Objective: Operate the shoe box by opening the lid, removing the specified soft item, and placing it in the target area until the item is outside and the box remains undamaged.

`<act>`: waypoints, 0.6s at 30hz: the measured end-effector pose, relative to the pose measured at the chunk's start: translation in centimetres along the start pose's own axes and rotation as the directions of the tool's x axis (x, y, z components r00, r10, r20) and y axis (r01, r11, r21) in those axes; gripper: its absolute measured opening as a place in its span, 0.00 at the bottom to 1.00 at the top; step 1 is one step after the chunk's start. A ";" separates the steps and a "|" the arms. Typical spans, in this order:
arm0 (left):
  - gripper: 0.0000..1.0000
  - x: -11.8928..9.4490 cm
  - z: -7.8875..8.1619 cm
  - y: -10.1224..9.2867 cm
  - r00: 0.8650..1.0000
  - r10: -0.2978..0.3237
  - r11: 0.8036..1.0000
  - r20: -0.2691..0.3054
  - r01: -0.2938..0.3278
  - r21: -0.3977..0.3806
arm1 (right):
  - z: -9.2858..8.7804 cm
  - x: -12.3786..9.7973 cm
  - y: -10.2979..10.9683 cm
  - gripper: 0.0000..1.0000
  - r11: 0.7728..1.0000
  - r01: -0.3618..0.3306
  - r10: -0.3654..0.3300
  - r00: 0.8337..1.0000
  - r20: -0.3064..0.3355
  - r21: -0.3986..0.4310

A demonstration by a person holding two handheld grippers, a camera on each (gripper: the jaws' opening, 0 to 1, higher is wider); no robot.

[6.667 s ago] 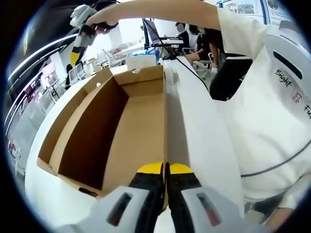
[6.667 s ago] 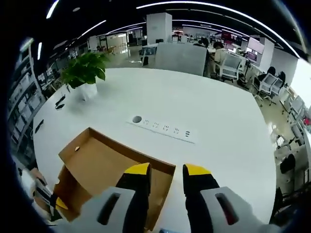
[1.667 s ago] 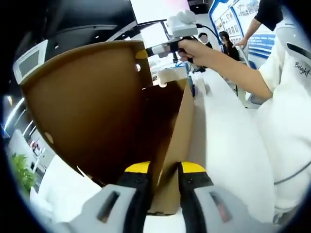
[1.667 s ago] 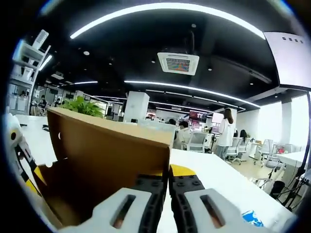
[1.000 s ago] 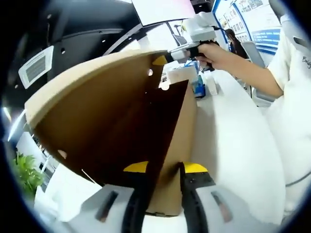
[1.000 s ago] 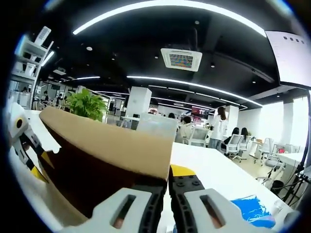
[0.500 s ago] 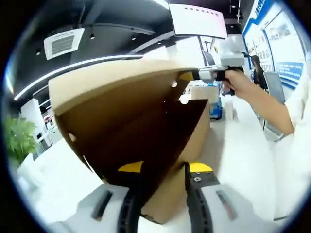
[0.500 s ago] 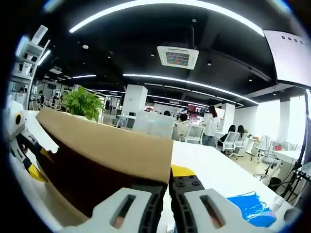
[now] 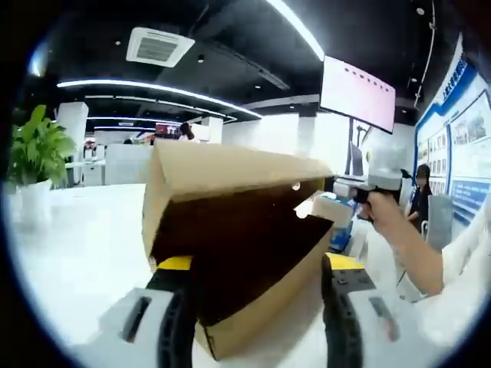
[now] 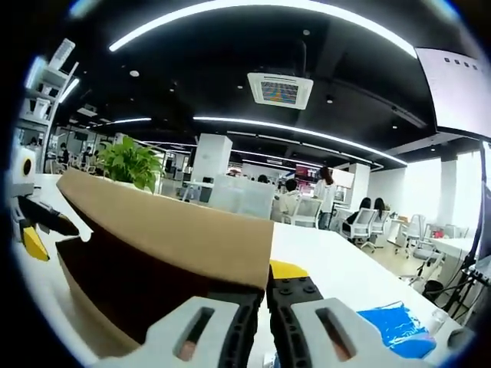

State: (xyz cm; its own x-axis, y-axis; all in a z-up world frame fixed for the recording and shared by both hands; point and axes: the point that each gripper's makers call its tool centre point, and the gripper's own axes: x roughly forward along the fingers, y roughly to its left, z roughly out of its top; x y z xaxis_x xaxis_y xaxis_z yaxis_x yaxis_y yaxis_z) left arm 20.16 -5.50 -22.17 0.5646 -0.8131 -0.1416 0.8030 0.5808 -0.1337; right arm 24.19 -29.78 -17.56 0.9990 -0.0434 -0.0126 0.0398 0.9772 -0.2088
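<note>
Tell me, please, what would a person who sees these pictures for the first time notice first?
Most striking is the brown cardboard shoe box, tilted up off the white table. In the left gripper view it sits between the wide-open jaws of the left gripper. In the right gripper view the right gripper is shut on the box's corner, with a green potted plant behind it.

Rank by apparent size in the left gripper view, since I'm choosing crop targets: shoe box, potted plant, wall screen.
1. shoe box, though it is nearest the camera
2. wall screen
3. potted plant, close to the screen in size, so that order is unsure
</note>
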 end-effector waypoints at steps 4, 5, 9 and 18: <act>0.79 -0.8 0.2 0.2 1.000 0.004 1.000 0.021 -0.004 -0.020 | -0.1 -0.1 0.1 0.00 1.000 0.004 -0.004 1.000 0.000 -0.020; 0.82 -1.0 0.2 0.7 0.999 0.032 0.999 0.021 -0.032 -0.001 | -0.1 -0.2 0.1 0.00 1.000 0.004 -0.004 1.000 0.001 -0.020; 0.89 -1.7 1.1 1.4 0.994 0.050 0.999 0.093 -0.048 -0.026 | -0.2 -0.3 0.2 0.00 1.000 0.006 -0.006 1.000 0.004 -0.027; 0.71 -3.0 3.1 2.0 0.986 0.045 0.986 0.162 -0.018 -0.165 | -0.3 -0.6 0.5 0.00 0.999 0.012 -0.012 1.000 0.011 -0.052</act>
State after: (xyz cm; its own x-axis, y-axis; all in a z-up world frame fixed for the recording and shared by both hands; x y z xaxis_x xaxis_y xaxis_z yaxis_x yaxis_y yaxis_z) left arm 20.64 -2.03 -19.02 0.6238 -0.7815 0.0131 0.7501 0.5938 -0.2911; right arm 23.60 -29.37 -17.94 0.9986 -0.0527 0.0006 0.0511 0.9645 -0.2591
